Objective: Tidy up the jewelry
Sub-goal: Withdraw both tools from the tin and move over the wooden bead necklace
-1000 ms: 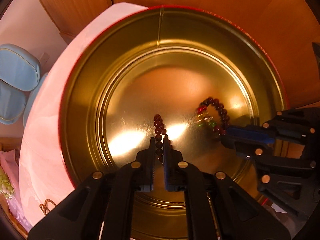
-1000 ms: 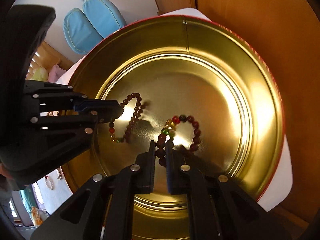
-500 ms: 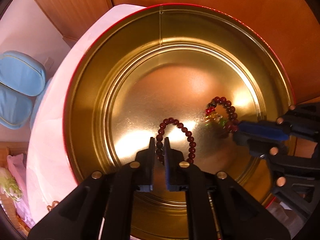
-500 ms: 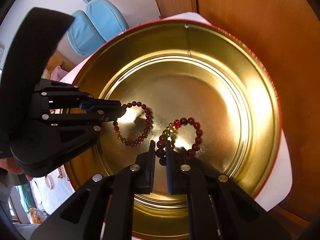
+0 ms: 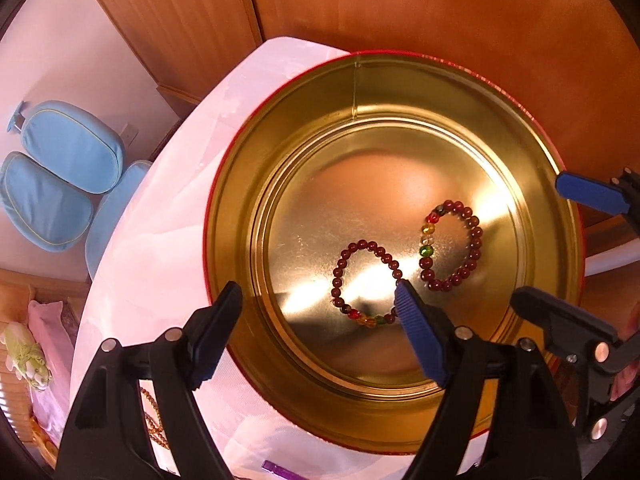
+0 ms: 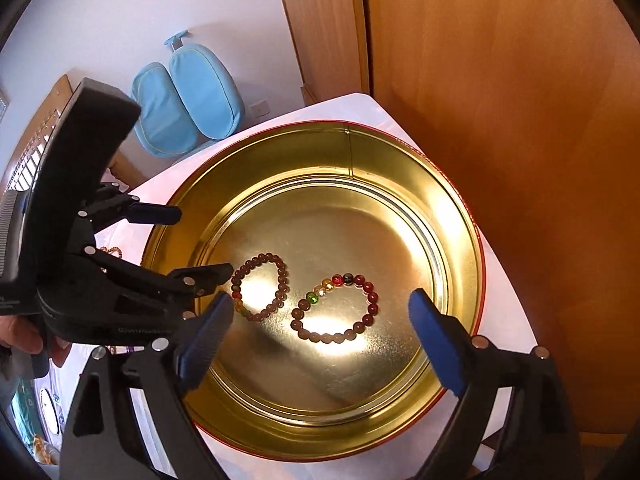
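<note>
Beads on elastic make up both pieces, so each will handle light, floppy and a little slick on the polished metal. The plain dark-red bracelet (image 6: 259, 287) lies flat on the floor of the gold tin (image 6: 460, 216), left of centre. The second bracelet (image 6: 335, 307), with its run of green, yellow and red beads, lies just beside it to the right, apart or barely touching; I cannot tell which. The tin sits on the white worktop (image 6: 508, 312), filling most of it up to the far edge. Neither loop has a true long axis: the left one is nearly round, the right one a slight oval stretched across the tin. A pinch across one strand on the outer side of a loop looks best. The left gripper (image 6: 202, 240) and the right gripper (image 6: 320, 334) have just been opening; both stand wide above the tin with nothing between their jaws
</note>
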